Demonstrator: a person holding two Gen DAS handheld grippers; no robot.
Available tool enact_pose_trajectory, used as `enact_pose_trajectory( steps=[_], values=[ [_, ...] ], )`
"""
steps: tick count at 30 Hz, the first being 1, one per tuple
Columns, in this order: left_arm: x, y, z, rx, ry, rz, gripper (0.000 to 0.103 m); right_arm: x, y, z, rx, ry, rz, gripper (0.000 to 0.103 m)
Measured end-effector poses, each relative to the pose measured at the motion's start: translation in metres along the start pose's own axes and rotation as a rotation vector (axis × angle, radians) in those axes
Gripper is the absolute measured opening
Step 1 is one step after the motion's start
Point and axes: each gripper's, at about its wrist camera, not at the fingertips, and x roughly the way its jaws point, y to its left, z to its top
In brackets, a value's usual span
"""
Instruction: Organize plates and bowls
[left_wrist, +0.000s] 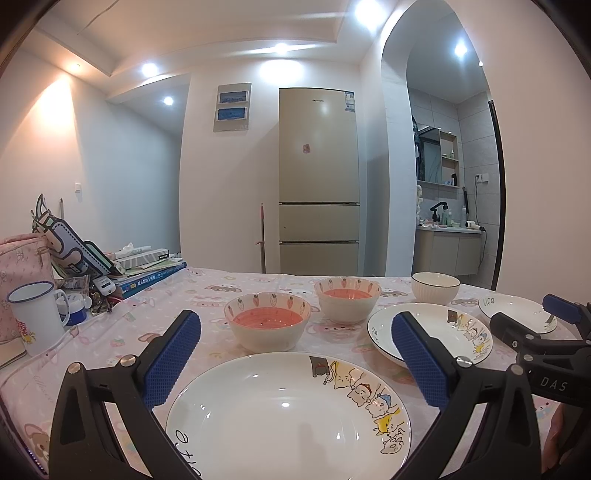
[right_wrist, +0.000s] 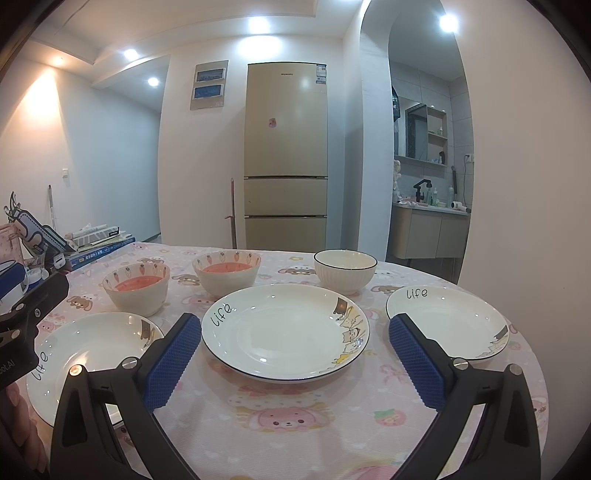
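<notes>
Three white cat-print plates lie on the pink tablecloth: the left plate (left_wrist: 288, 413) (right_wrist: 92, 350), the middle plate (left_wrist: 436, 332) (right_wrist: 284, 328) and the right plate (left_wrist: 517, 310) (right_wrist: 450, 321). Behind them stand two strawberry bowls with pink insides (left_wrist: 267, 325) (right_wrist: 136, 288), (left_wrist: 347, 299) (right_wrist: 226, 271), and a white ribbed bowl (left_wrist: 436, 286) (right_wrist: 345, 269). My left gripper (left_wrist: 295, 354) hovers open over the left plate, holding nothing. My right gripper (right_wrist: 295, 354) is open just in front of the middle plate, also holding nothing.
At the table's left edge are a white enamel mug (left_wrist: 35, 317), a pink bag (left_wrist: 18, 266), stacked books (left_wrist: 147, 273) and small clutter. A beige fridge (left_wrist: 317, 177) stands behind the table, and a bathroom opening is at the right.
</notes>
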Motion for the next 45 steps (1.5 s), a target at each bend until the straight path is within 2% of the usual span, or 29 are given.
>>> enact_pose_trajectory(
  steps=[34,38,40,43,44,45],
  values=[
    [0.007,0.001,-0.003,-0.001,0.025,0.011,0.103,0.0,0.0,0.001,0.001,-0.001,0.001,0.103],
    [0.008,-0.002,-0.002,0.042,0.038,-0.036,0.103,0.0,0.001,0.0,-0.005,0.003,0.02,0.103],
    [0.002,-0.007,0.004,0.09,0.021,0.01,0.103,-0.007,0.003,0.0,-0.013,-0.014,0.018,0.103],
    [-0.016,-0.005,0.012,0.102,-0.039,0.141,0.103,-0.031,0.008,0.002,-0.018,-0.096,-0.066,0.103],
    [-0.02,-0.002,0.015,0.089,-0.049,0.167,0.103,-0.039,0.01,0.004,-0.026,-0.131,-0.097,0.103],
    [-0.022,0.002,0.018,0.07,-0.043,0.157,0.103,-0.045,0.014,0.007,-0.042,-0.151,-0.136,0.103]
  ],
)
